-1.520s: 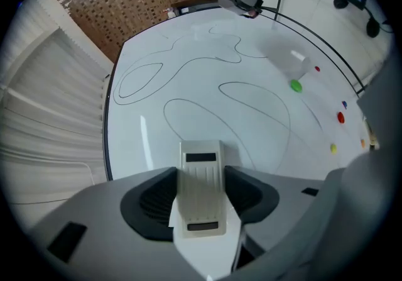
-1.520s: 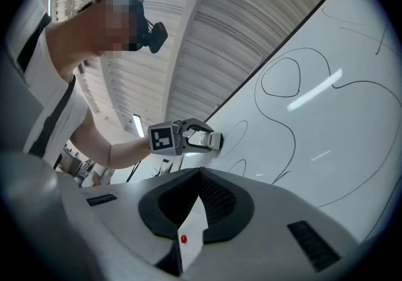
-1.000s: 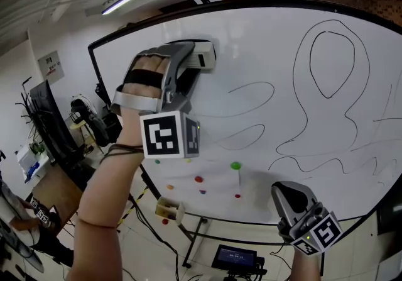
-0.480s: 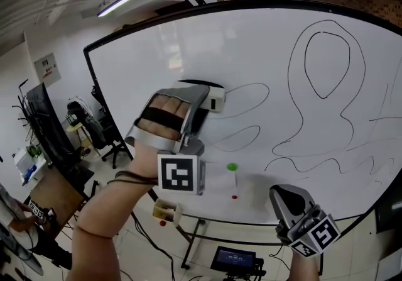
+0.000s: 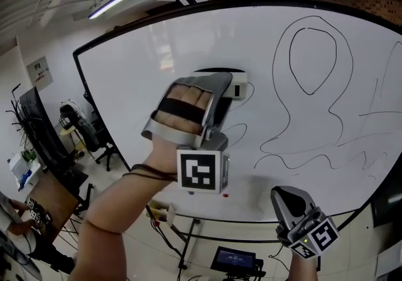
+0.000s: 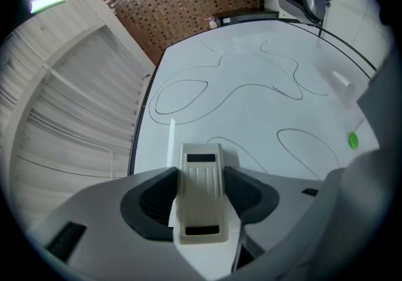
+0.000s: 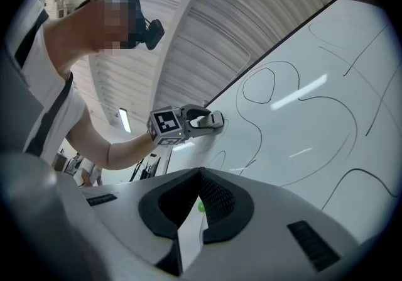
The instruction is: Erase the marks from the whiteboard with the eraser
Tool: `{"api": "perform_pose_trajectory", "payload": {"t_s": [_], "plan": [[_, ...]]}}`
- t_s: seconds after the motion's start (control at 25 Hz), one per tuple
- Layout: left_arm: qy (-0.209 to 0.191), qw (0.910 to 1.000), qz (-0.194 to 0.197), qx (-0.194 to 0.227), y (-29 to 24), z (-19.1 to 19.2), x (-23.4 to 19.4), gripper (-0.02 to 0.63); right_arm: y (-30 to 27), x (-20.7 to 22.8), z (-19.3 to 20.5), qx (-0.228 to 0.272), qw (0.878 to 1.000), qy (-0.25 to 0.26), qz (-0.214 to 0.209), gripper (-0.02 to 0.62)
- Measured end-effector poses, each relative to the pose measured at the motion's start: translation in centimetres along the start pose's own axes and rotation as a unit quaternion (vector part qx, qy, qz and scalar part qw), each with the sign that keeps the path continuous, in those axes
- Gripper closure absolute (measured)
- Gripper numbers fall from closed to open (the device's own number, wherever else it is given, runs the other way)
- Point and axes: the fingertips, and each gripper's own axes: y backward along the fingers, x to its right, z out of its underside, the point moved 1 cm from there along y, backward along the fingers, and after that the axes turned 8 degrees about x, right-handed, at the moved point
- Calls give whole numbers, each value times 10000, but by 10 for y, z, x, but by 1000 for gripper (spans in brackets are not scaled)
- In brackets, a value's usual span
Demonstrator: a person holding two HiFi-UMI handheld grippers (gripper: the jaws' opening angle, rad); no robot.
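The whiteboard (image 5: 157, 53) stands upright and carries black looping marks (image 5: 311, 60) over its right half. My left gripper (image 5: 221, 88) is shut on a cream eraser (image 5: 237, 90), whose face lies against the board beside a small curved line. In the left gripper view the eraser (image 6: 201, 192) fills the gap between the jaws, with black curves (image 6: 182, 94) beyond it. Low at the right, my right gripper (image 5: 290, 203) hangs below the board, shut with nothing in it. The right gripper view shows the left gripper (image 7: 200, 121) and the eraser (image 7: 213, 120) on the board.
A green magnet (image 6: 353, 141) sticks to the board's lower part. An office chair (image 5: 94, 138) and desks stand at the left, where a person (image 5: 19, 223) sits. A small screen (image 5: 235, 259) lies on the floor under the board's stand.
My left gripper has slid the eraser down and to the right across the board, up to the small curves. The right gripper has stayed low at the right.
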Motion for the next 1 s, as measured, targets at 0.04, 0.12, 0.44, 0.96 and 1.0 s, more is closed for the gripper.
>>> {"api": "perform_pose_trajectory", "payload": {"t_s": [0.04, 0.12, 0.44, 0.96, 1.0], "plan": [[15, 9999, -67, 82, -3, -7, -3, 344, 4, 3, -1, -7, 10000, 12, 44, 580], [-78, 9994, -318, 119, -10, -16, -12, 344, 11, 8, -3, -24, 9999, 33, 127, 580], [320, 9949, 608, 733, -13, -60, 23, 344, 26, 22, -3, -89, 9995, -1, 312, 580], [925, 9932, 541, 448, 17, -12, 68, 337, 12, 12, 6, -128, 9998, -101, 141, 580], [948, 9934, 527, 374, 21, -5, 68, 337, 10, 9, 7, -130, 9998, -110, 102, 580]]}}
